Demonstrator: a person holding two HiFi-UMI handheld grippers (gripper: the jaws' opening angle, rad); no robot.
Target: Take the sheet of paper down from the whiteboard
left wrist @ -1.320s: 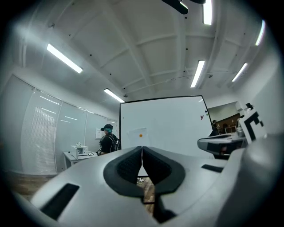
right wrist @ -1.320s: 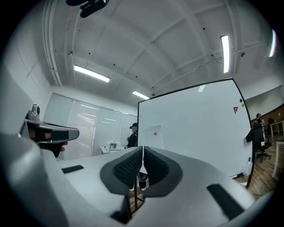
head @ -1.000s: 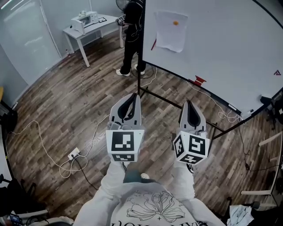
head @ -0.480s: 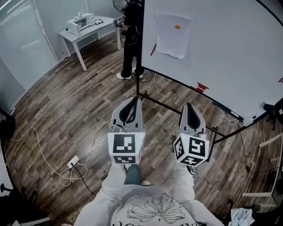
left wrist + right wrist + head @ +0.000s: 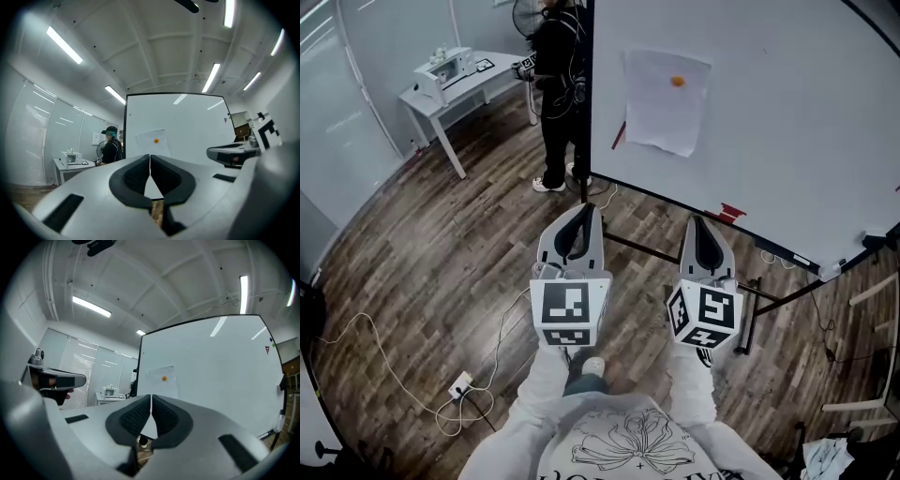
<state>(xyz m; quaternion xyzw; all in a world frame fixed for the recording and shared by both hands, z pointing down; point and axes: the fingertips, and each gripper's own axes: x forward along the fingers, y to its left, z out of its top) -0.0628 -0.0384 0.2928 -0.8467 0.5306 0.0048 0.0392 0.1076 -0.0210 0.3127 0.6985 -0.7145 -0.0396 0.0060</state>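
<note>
A white sheet of paper [image 5: 664, 103] hangs on the whiteboard [image 5: 787, 122], pinned near its top by an orange magnet [image 5: 677, 82]. The paper [image 5: 151, 140] also shows ahead in the left gripper view, and the paper [image 5: 163, 380] in the right gripper view, still some way off. My left gripper [image 5: 584, 208] and right gripper [image 5: 697, 221] are held side by side, level, pointing at the board's foot. Both are shut with nothing between the jaws.
A person in black [image 5: 558, 84] stands at the whiteboard's left edge. A white table [image 5: 455, 80] with a small machine is at the far left. The board's black stand [image 5: 675, 253] and cables [image 5: 412, 375] lie on the wooden floor. A red marker [image 5: 619, 134] clings beside the paper.
Both grippers and I have moved toward the whiteboard; the paper and board appear larger and nearer. The jaws have stayed shut.
</note>
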